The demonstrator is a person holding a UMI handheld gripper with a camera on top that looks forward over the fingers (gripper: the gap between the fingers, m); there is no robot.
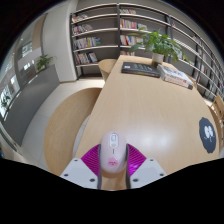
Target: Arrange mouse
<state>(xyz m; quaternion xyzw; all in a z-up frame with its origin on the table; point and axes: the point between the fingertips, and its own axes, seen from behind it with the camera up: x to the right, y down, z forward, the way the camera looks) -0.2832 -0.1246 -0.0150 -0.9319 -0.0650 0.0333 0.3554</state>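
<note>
A white and pink mouse (114, 155) sits between my gripper's (114, 168) two fingers, its nose pointing ahead over the long wooden table (140, 110). Both magenta pads (95, 158) press on its sides, so the gripper is shut on the mouse. I cannot tell whether the mouse rests on the table or hangs just above it. A dark round mat (207, 131) lies at the table's right edge, well ahead and right of the fingers.
A dark keyboard (140, 69) and a box (176, 75) lie at the table's far end, with a potted plant (160, 42) behind them. Bookshelves (100, 30) line the back wall. Floor runs along the table's left side.
</note>
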